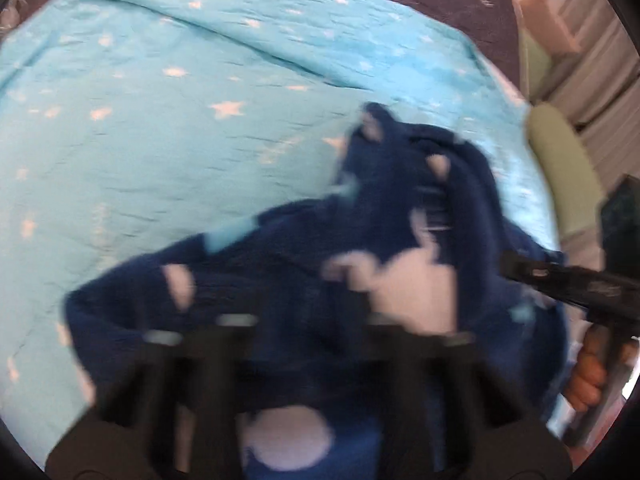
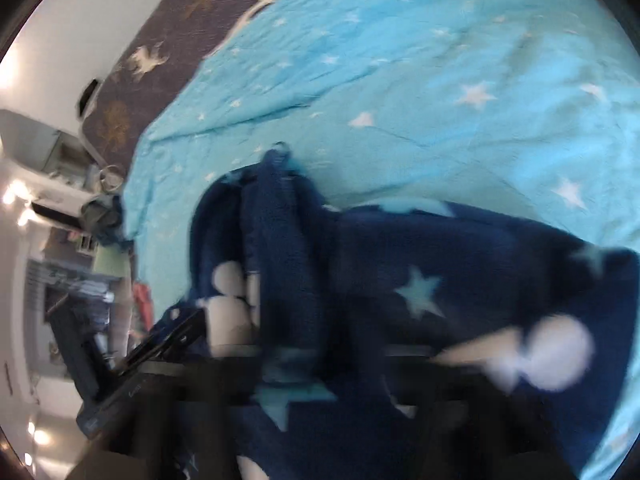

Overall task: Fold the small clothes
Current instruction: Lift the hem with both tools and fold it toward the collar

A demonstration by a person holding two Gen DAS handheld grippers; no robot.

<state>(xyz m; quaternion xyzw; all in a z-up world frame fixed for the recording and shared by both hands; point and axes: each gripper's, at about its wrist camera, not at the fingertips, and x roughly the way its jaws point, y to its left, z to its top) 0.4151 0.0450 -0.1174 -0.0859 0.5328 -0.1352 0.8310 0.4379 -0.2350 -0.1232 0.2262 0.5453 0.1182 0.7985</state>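
Both jaws pinched narrow: left gripper [image 1: 308,344] and right gripper [image 2: 320,364] clamped navy fleece garment [image 1: 360,240] near edge, lifted over star-print turquoise blanket [image 1: 160,120], likely for folding.

Motion blur smears the dark blue garment [image 1: 304,264] in both wrist views, its folds hiding each claw's fingertips, while the turquoise starred bedcover [image 1: 160,120] runs past the edges.

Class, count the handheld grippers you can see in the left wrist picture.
2. The left gripper sits at the bottom, fingers against the navy garment. The right gripper enters from the right edge. None seems hidden.
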